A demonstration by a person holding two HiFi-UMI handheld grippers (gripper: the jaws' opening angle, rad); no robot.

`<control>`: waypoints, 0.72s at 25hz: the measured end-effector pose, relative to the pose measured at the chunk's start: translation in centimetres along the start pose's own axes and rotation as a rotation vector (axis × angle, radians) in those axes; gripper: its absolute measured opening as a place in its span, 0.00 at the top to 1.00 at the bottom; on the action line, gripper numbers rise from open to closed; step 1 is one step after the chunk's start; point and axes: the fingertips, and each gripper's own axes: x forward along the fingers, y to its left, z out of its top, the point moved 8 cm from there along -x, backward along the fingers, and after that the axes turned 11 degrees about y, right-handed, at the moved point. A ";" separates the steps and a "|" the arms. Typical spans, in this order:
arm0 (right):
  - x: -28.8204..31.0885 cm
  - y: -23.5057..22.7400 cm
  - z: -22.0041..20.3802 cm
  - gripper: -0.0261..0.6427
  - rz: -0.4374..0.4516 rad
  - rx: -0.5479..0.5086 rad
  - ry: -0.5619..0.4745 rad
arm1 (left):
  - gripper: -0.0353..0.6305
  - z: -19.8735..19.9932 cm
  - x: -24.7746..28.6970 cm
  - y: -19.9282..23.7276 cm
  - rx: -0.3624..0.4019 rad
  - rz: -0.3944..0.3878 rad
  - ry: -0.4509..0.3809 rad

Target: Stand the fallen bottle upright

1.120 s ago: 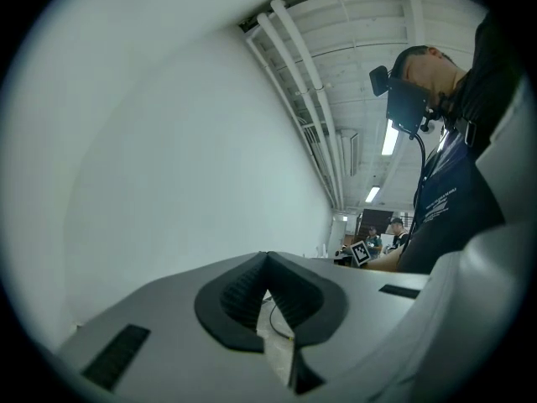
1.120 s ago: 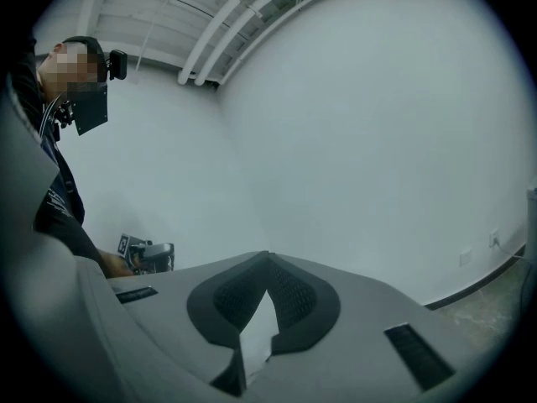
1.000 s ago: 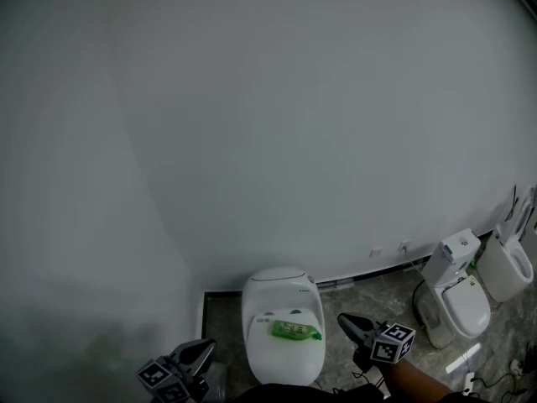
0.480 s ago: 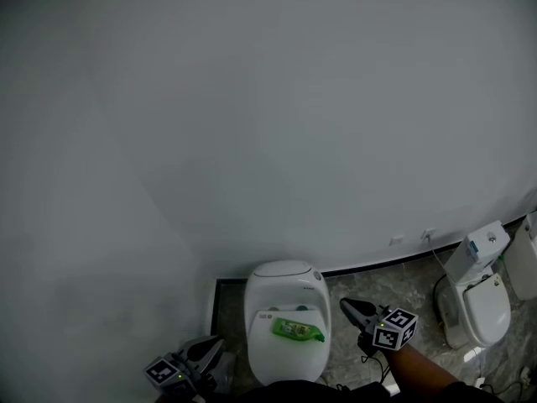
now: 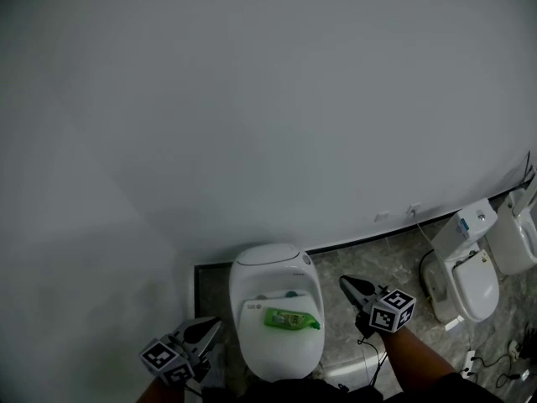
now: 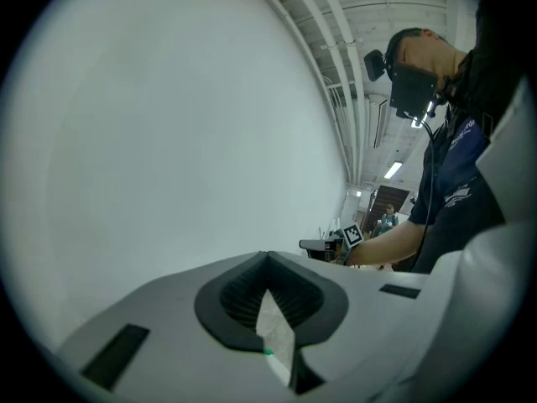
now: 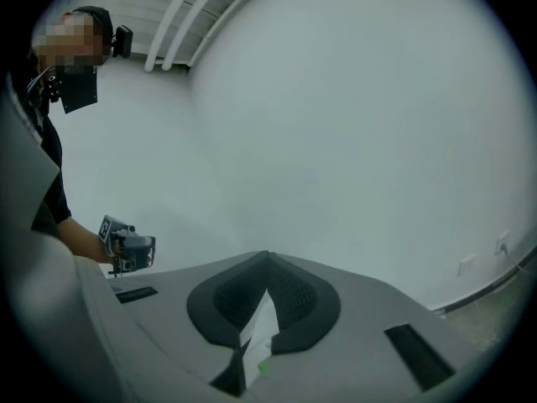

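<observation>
Left gripper (image 5: 210, 326): my jaws are pressed together with nothing between them; it hangs beside the left flank of the toilet (image 5: 268, 269), apart from it
Right gripper (image 5: 345, 283): my jaws are likewise closed tight and empty; it hangs to the right of the toilet, over the grey floor (image 5: 394, 254)
Bottle (image 5: 292, 319): green, lying on its side across the closed lid (image 5: 281, 351), cap end toward my right gripper; it sits between my two tools and neither touches it
Task status: I judge this to be the approach; no grasp is made and the bottle is not yet upright
Aim: both gripper views look at the bare wall (image 5: 252, 99) and not at the bottle, so I steer by the head view alone
Risk, closed jaws: if I reach in without spreading them, the tips act as a wedge and push the bottle instead of gripping it
Risk, rolling: the lid looks smooth and slightly domed; a nudge against the bottle's round body could send it over the edge to the floor
Risk, grip place: clamping near the cap would likely let the far end swing down as I lift
Risk, set-down: a narrow base on a curved lid may tip again if I release before it rests flat
Risk, collision: my two tools come in from opposite sides and could strike each other over the lid
</observation>
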 end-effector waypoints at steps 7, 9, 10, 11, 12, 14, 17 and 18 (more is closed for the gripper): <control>7.4 -3.5 -5.6 0.92 -0.079 0.078 0.035 | 0.93 -3.8 6.6 7.1 0.101 -0.072 0.203; 10.0 -4.8 -8.4 0.87 -0.077 0.097 0.052 | 0.93 -6.6 9.1 9.4 0.136 -0.095 0.257; 11.3 -5.5 -10.0 0.85 -0.078 0.103 0.065 | 0.93 -8.0 10.5 10.4 0.140 -0.105 0.286; 12.5 -6.3 -11.7 0.83 -0.083 0.106 0.082 | 0.91 -9.5 12.0 11.2 0.142 -0.115 0.317; 13.6 -7.1 -13.5 0.81 -0.090 0.108 0.102 | 0.81 -11.1 13.7 12.0 0.146 -0.127 0.348; 15.6 -9.1 -17.0 0.77 -0.103 0.121 0.134 | 0.73 -14.4 17.4 13.4 0.170 -0.160 0.407; 18.0 -11.8 -22.1 0.73 -0.111 0.146 0.184 | 0.58 -19.5 23.0 14.9 0.262 -0.220 0.503; 18.6 -12.4 -23.8 0.71 -0.109 0.149 0.210 | 0.54 -21.2 24.7 15.1 0.307 -0.237 0.546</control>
